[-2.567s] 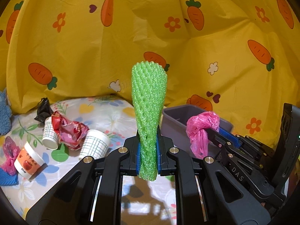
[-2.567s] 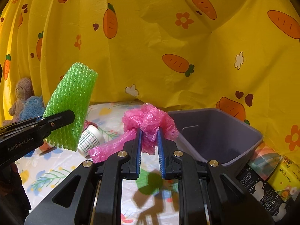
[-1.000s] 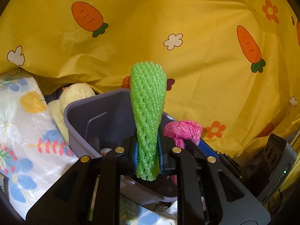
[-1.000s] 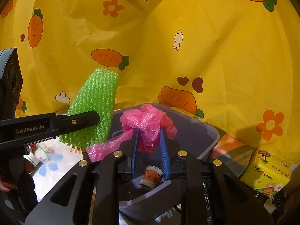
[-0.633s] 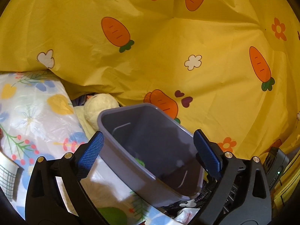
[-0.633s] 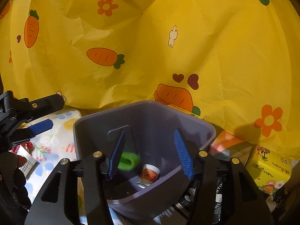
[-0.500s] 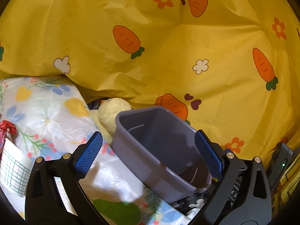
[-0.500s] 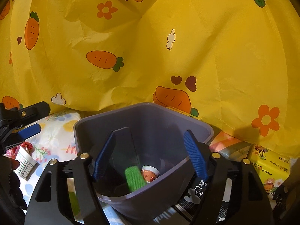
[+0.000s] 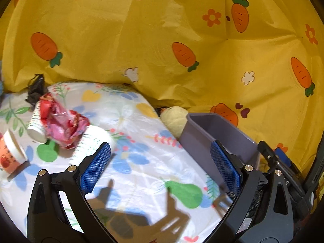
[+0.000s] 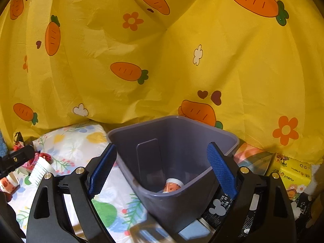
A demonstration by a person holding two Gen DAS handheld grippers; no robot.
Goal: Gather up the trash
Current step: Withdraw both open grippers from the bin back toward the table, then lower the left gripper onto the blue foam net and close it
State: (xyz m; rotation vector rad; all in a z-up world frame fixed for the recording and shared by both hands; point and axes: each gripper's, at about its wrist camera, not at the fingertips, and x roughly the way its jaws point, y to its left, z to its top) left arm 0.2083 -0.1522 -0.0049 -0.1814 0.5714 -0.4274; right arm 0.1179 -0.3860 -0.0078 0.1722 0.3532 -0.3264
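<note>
Both jaws stood apart and empty as we judged the crumpled red-pink plastic wrapper (image 9: 62,124), at ten o'clock from our left gripper (image 9: 160,166), light, soft, best pinched at its bunched middle, our right gripper (image 10: 162,170) over the grey plastic bin (image 10: 222,133).

bin (image 10: 174,141) floor: mostly hidden by near wall, only one cup (image 10: 172,185) partly shows | orange cup (image 9: 10,156): cut by left edge | plush (image 9: 174,119): half behind bin

Left gripper (image 9: 160,167) spread wide, 2 blue pads (image 9: 95,169) far apart, nothing between them, tilted downward. Right gripper (image 10: 163,169) likewise wide apart, blue pads (image 10: 221,175) bare, nothing gripped, angled downward too.
</note>
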